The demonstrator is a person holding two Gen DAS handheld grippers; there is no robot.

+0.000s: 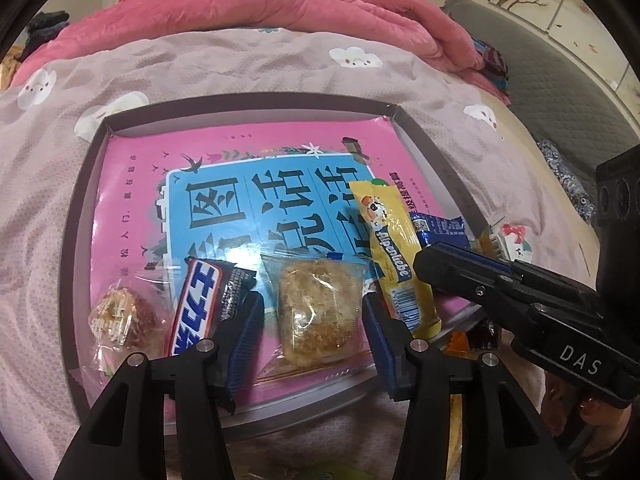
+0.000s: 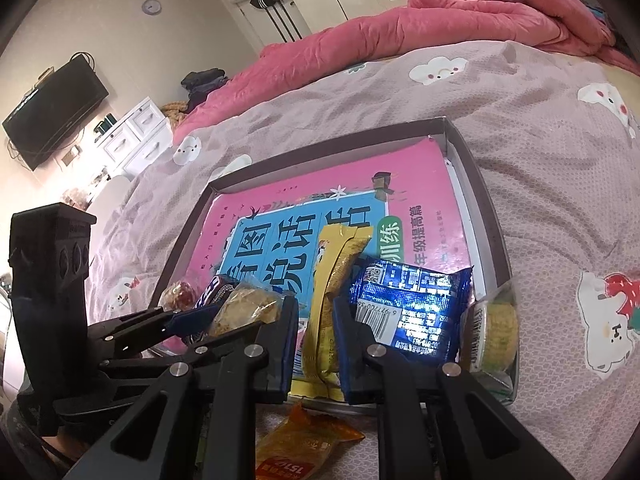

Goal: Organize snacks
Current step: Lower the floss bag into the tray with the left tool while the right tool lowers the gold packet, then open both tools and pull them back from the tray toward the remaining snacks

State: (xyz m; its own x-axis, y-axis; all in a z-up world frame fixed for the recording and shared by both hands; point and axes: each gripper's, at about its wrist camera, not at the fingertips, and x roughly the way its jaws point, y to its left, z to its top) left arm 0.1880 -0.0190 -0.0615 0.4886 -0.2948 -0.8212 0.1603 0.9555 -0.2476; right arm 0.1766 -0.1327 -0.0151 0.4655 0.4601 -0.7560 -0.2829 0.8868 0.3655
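My left gripper (image 1: 314, 320) sits wide open around the round cake (image 1: 318, 312) in the tray (image 1: 256, 106). My right gripper (image 2: 316, 344) is open around the yellow bag (image 2: 334, 300). I should squeeze softly.

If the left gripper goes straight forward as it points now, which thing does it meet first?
Most likely the clear-wrapped crumbly brown pastry, which lies between the open fingers of the left gripper. Depth is unclear, so they may pass just above it.
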